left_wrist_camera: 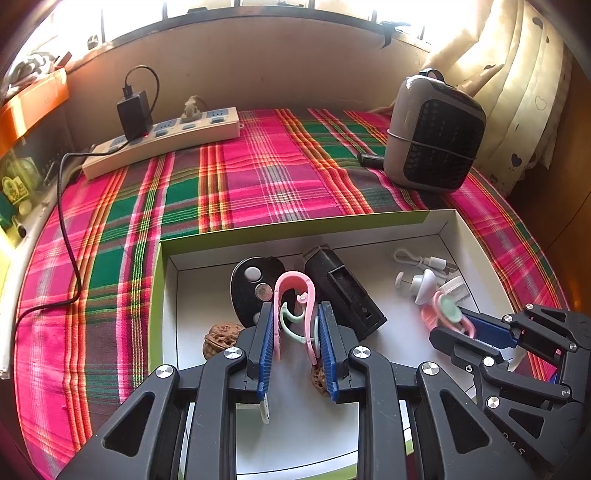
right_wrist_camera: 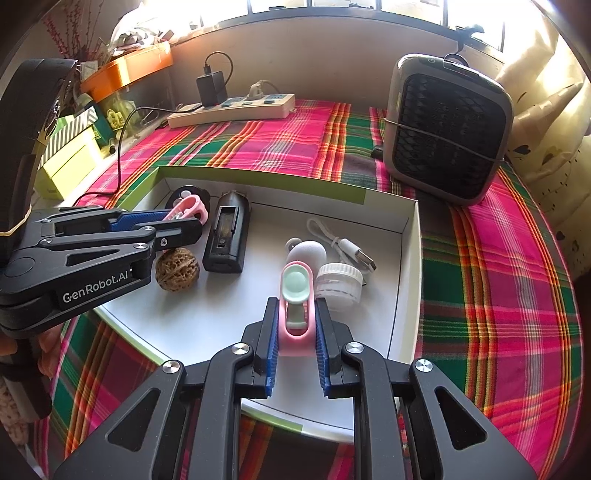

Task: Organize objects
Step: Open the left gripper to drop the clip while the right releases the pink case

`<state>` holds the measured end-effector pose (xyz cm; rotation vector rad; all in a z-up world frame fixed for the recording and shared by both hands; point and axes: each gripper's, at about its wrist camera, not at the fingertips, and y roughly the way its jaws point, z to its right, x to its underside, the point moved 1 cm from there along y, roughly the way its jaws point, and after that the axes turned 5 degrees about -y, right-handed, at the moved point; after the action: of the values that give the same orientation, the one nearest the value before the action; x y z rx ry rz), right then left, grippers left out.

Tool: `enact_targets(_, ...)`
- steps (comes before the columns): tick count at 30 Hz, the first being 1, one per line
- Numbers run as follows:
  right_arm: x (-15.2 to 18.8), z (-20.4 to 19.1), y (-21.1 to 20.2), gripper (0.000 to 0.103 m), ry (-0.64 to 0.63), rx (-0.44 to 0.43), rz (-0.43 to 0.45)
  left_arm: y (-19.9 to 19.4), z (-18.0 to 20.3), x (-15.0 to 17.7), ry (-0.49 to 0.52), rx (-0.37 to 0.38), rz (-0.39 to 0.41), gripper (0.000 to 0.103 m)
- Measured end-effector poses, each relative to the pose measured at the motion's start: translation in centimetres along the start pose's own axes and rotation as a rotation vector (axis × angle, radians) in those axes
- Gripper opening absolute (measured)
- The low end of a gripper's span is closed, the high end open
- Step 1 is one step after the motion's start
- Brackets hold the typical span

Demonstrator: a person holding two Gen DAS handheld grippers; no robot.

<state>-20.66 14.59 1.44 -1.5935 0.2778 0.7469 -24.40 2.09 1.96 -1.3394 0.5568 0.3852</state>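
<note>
Between left tool [left_wrist_camera: 296,325] pads — pink clip [left_wrist_camera: 294,291], clamped

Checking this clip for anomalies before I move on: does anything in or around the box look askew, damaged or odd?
Nothing looks spilled or broken. One oddity: the grey fan beyond the white box has a band stretched around its body, as if holding it together. Both the left tool and right tool grip pink clips over the box.

Daylight is flooding through a barred window [right_wrist_camera: 332,7]; cream curtains [left_wrist_camera: 517,92], possibly heart-printed, are hanging beside a plaid-covered surface [left_wrist_camera: 258,177].
</note>
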Motion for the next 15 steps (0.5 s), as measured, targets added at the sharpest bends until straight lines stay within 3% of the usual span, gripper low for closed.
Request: enact_targets(15,0.01,0.14,0.03,0.020,0.014,-0.001,0.002,0.07,-0.16,0.13,-0.001,-0.006,-0.006,0.024)
